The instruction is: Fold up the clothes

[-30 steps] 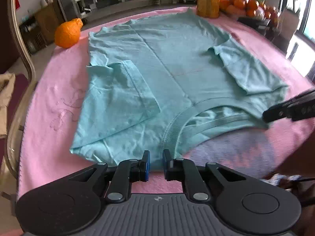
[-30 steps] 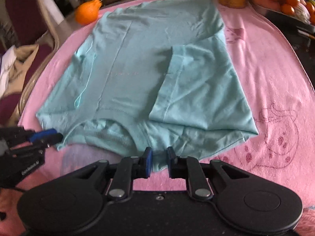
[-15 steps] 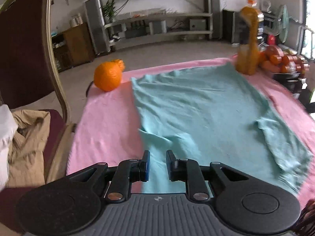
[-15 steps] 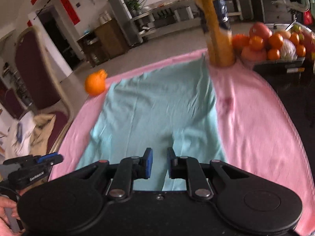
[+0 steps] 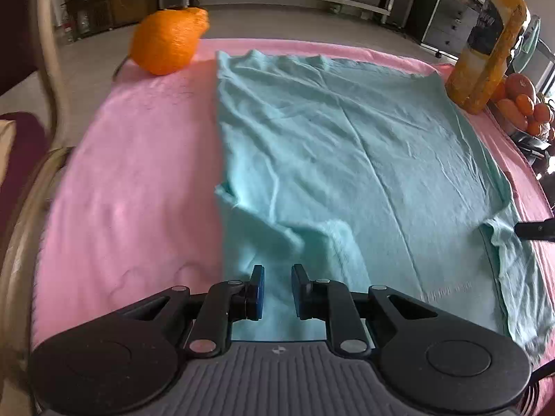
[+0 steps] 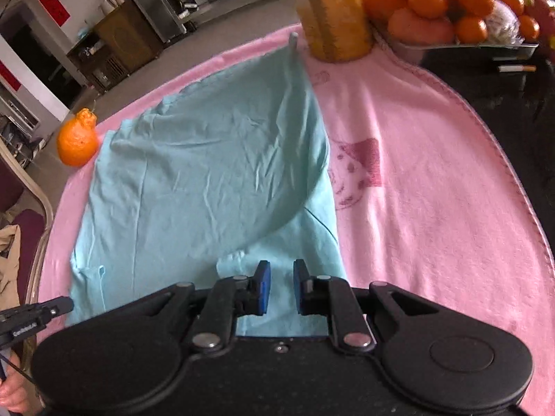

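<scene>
Pink blanket [image 5: 131, 180] spread under everything, likely as a clean bed for folding. Laid the teal T-shirt [image 5: 347, 138] across its middle, near edge lifted. Pinched that edge in left gripper [image 5: 277, 287] and right gripper [image 6: 281, 286], jaws narrowed to a slim gap on fabric, seemingly to carry it toward the far hem. Parked orange [image 5: 166, 43] and juice bottle [image 5: 485, 52] by the far corners, outside the fold.

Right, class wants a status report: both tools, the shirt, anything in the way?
Both tools narrow, shirt cloth between the pads, grip unclear. Shirt half lifted over the pink blanket. Orange and bottle at far corners, clear.
</scene>
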A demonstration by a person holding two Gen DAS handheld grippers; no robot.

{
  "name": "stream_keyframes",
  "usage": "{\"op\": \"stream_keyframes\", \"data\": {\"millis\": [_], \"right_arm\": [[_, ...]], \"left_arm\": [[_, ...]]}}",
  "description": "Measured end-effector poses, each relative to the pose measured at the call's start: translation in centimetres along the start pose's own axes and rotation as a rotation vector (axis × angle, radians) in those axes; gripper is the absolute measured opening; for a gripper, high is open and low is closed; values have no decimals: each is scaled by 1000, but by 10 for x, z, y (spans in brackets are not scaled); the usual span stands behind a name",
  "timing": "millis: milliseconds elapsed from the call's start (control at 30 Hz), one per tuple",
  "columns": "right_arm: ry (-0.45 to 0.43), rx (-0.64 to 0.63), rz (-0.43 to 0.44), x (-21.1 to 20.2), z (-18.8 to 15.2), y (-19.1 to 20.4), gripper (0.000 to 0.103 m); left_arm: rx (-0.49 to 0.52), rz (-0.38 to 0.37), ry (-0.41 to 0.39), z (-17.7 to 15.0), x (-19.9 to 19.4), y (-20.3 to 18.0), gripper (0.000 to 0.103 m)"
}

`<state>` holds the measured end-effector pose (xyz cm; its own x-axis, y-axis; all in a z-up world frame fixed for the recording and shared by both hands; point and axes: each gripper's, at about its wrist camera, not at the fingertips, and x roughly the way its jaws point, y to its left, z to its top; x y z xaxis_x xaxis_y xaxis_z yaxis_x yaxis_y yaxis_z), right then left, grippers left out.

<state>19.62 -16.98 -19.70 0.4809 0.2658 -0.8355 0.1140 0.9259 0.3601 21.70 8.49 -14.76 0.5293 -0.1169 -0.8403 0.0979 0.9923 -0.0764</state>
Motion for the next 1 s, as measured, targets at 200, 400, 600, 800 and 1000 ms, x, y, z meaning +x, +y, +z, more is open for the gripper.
{"op": "stream_keyframes", "data": {"millis": [200, 400, 600, 800, 1000], "right_arm": [[-40, 4, -44, 16, 11, -2, 12], [-164, 19, -14, -29, 9, -1, 14], [-323, -95, 58, -75, -11, 26, 21], [-313, -89, 69, -72, 34, 39, 28], [-319, -124, -9, -36, 108, 63, 35]], "left_arm": [[40, 47, -57, 5, 10, -15, 17], [-38, -15, -203, 8, -46, -12, 20], [-75, 69, -212, 20, -56, 2, 31], [-61, 86, -219, 70, -55, 28, 36], [-80, 87, -173, 135, -2, 47, 44]]}}
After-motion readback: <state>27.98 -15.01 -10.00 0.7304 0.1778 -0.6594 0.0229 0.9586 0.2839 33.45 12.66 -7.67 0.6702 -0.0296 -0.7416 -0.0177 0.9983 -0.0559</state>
